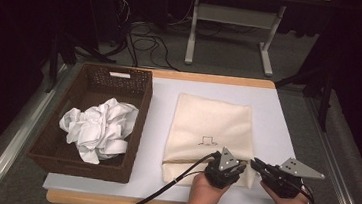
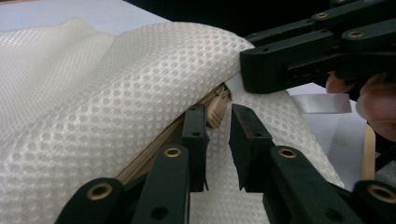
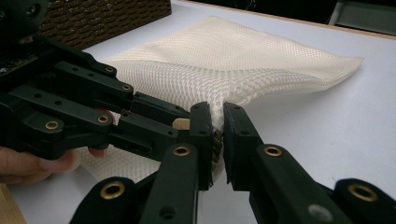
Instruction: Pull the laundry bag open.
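A cream mesh bag (image 1: 210, 120) lies flat on the white table top, its near right corner lifted. My left gripper (image 2: 217, 123) is at that corner with a tan zipper pull (image 2: 217, 112) pinched between its jaw tips. In the high view the left gripper (image 1: 239, 168) sits just left of my right gripper (image 1: 255, 163). The right gripper (image 3: 218, 121) is shut on the mesh edge of the bag (image 3: 233, 65), right beside the left gripper's fingers (image 3: 154, 114). Both hands rest near the table's front edge.
A dark woven basket (image 1: 139, 128) stands at the left of the table and holds a crumpled white cloth (image 1: 98, 127). Bare white table top (image 1: 273, 116) lies to the right of the bag. A black cable (image 1: 171, 181) trails from the left gripper over the front edge.
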Motion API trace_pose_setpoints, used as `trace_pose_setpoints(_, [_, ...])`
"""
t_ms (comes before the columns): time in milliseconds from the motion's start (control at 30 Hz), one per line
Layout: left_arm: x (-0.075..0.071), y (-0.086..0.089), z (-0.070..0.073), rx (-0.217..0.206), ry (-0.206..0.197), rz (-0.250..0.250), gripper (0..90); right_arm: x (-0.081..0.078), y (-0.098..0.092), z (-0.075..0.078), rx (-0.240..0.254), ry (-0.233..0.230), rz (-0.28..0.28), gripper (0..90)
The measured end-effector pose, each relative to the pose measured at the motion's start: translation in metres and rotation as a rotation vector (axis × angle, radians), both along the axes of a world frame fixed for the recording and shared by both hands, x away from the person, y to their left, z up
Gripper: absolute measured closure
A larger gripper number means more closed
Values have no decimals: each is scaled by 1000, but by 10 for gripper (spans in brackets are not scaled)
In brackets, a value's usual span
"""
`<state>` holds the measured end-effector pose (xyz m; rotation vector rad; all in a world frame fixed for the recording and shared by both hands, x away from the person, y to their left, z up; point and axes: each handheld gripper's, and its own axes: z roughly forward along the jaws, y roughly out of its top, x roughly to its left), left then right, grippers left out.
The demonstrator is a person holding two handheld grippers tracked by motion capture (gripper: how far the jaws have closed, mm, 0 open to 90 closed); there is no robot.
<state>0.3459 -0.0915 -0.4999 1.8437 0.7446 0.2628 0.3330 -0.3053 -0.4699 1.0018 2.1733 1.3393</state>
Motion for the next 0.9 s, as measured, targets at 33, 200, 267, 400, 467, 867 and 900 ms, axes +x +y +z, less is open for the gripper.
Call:
trace_pose_setpoints(33, [0,0,0,2,-4,-1,788,0,0,0,0,-1,0,842])
trace_pose_setpoints(200, [0,-1,2,-1,-9,-2,823,-1,2,-1,-3,4,-2,843])
trace_pose_setpoints(267, [0,-2,3,2,-20,-4,841,0,1,-1,-5,2,-1,842])
trace_pose_setpoints(400, [-1,-2,4,4,-28,-6,865,0,1,-1,-8,-1,2,842])
trace_pose_setpoints(467, [-2,-2,3,6,-30,-6,866,0,1,-1,-10,-1,3,842])
trace_pose_setpoints(867, [-7,0,3,8,-41,-12,870,0,1,-1,-26,11,-18,844])
trace_pose_setpoints(900, [-8,1,4,8,-43,-12,870,0,2,-1,-28,16,-17,844])
